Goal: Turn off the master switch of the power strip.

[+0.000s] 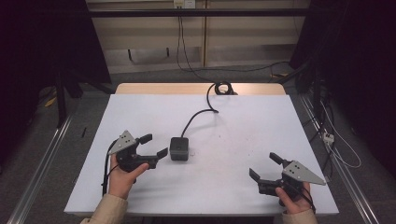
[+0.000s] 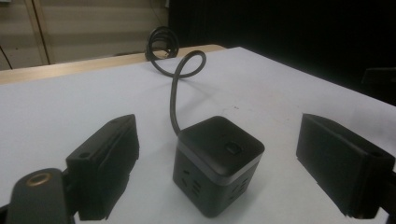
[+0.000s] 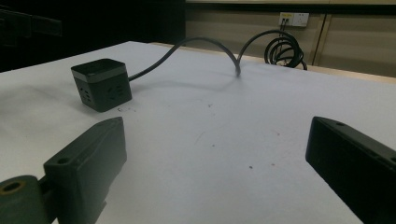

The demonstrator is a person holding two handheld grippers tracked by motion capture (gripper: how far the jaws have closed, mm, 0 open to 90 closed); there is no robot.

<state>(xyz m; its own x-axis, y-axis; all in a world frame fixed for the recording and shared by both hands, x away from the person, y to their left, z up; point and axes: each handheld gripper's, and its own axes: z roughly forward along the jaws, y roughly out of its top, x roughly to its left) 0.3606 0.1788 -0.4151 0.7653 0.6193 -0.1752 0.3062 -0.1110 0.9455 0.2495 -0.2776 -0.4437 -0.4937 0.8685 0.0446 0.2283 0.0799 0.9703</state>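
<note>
Cube socket [image 2: 217,170]: on the worktop [image 1: 243,140], straight ahead of my left gripper [image 1: 154,145] — nearer than my right.
Left gripper: released, jaws wide, cube between them, untouched.
Right gripper [image 1: 264,167]: released — cube well off.

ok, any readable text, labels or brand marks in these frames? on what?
None readable.
Power cube: socket slots and a top button, no legible print.
Wall outlet: too small and blurred to show any marking.
Left tool and right tool: no lettering seen on either.
Table: a few small specks, no writing.
</note>
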